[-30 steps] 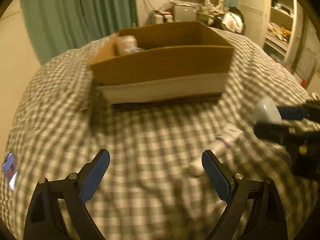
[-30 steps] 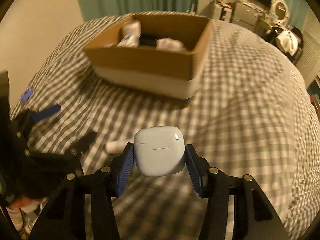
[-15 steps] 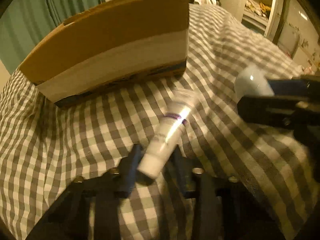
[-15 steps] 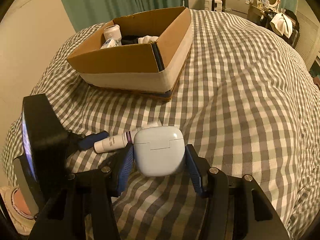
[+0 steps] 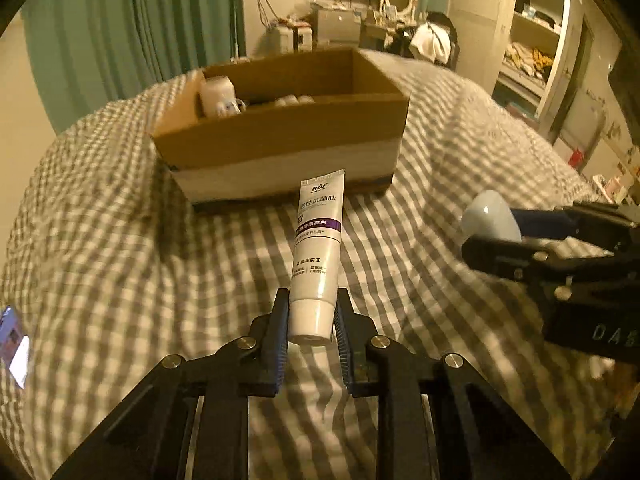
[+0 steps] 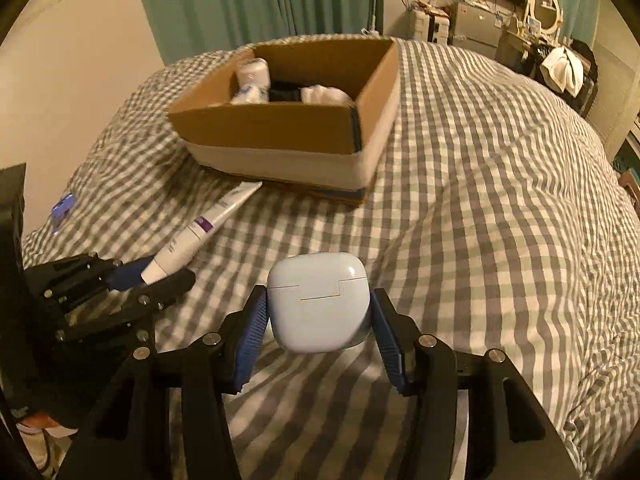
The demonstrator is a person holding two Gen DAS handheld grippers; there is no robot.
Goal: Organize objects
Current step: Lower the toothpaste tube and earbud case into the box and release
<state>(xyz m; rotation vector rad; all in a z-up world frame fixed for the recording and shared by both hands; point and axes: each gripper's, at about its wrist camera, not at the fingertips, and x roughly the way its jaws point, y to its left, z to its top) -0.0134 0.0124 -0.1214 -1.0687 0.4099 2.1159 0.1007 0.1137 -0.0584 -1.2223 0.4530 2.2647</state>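
My left gripper [image 5: 311, 320] is shut on the cap end of a white toothpaste tube [image 5: 318, 248] with a purple band and holds it above the checked bedspread, pointing toward an open cardboard box [image 5: 280, 140]. The tube [image 6: 200, 228] also shows in the right wrist view, in the left gripper [image 6: 148, 276]. My right gripper [image 6: 318, 320] is shut on a pale blue earbud case [image 6: 318, 300], held above the bed, nearer than the box [image 6: 288, 128]. The case [image 5: 490, 216] shows at the right of the left wrist view. The box holds a white bottle [image 5: 218, 94] and other small items.
The bed [image 6: 500, 220] has a grey and white checked cover. A small blue packet [image 6: 64, 206] lies near its left edge. Green curtains [image 5: 132, 28] hang behind the bed. A cluttered desk [image 5: 352, 28] and shelves [image 5: 532, 48] stand at the back.
My left gripper went from open to shut on the toothpaste tube and lifted it off the bed. My right gripper kept hold of the earbud case.
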